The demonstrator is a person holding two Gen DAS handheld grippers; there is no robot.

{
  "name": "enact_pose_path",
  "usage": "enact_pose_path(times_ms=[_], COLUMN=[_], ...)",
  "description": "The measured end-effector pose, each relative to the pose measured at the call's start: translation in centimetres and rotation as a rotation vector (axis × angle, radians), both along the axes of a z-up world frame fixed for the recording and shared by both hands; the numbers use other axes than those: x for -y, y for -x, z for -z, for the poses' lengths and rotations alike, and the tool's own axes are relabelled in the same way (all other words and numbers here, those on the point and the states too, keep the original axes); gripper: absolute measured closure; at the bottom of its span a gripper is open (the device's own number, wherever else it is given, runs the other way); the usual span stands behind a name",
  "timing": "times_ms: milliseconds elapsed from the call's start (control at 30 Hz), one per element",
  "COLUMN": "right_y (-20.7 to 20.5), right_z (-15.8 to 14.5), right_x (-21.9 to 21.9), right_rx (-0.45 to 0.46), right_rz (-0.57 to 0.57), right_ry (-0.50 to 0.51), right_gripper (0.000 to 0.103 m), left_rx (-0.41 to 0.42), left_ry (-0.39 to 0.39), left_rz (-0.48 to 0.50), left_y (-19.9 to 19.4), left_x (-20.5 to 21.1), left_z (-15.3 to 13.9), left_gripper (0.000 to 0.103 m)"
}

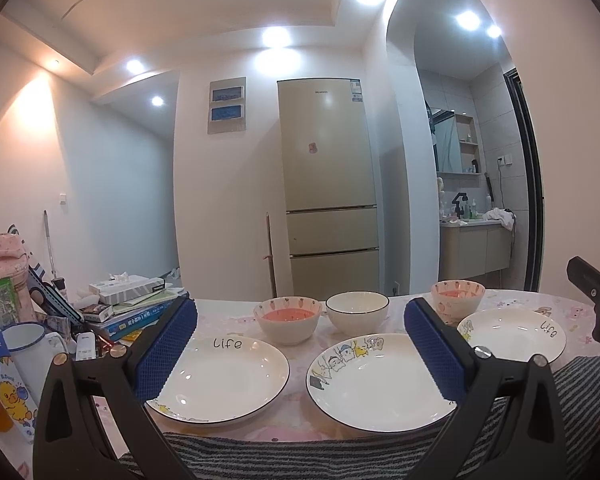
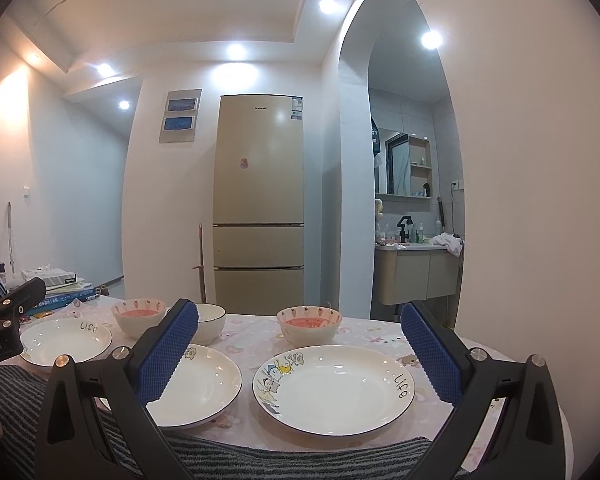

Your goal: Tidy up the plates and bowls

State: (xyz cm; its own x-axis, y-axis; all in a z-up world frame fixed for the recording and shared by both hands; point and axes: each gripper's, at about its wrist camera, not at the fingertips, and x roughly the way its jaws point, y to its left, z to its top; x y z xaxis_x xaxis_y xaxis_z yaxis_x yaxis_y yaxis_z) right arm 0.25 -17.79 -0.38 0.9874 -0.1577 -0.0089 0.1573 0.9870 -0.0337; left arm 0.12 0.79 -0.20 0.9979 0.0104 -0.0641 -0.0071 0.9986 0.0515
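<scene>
A tall beige fridge (image 1: 328, 184) stands behind the table (image 1: 228, 308). Before it lie three white plates (image 1: 224, 376) (image 1: 376, 380) (image 1: 512, 334), with three bowls (image 1: 287, 318) (image 1: 357, 311) (image 1: 458, 299) between them and the fridge. Left of the fridge, stacked books (image 1: 136, 312) and a mug (image 1: 28, 350) crowd the table edge. Left gripper (image 1: 300, 356) and right gripper (image 2: 300, 358) hover spread wide, empty, above a striped cloth (image 2: 300, 456).

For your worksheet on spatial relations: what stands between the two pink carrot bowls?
The plain white bowl stands between them, nearer the left pink bowl than the right pink bowl; left wrist view.
</scene>
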Motion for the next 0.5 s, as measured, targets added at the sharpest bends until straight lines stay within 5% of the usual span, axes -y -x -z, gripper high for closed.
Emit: enact_pose_path(times_ms=[500], right_y=[0.22], right_z=[-0.29], right_x=[-0.13], right_rx=[0.003], right_rz=[0.001], right_ry=[0.000], right_gripper=[0.000], left_rx=[0.016], left_ry=[0.002], left_rz=[-0.002], left_y=[0.20], left_x=[-0.18], left_z=[-0.32], left_gripper=[0.000])
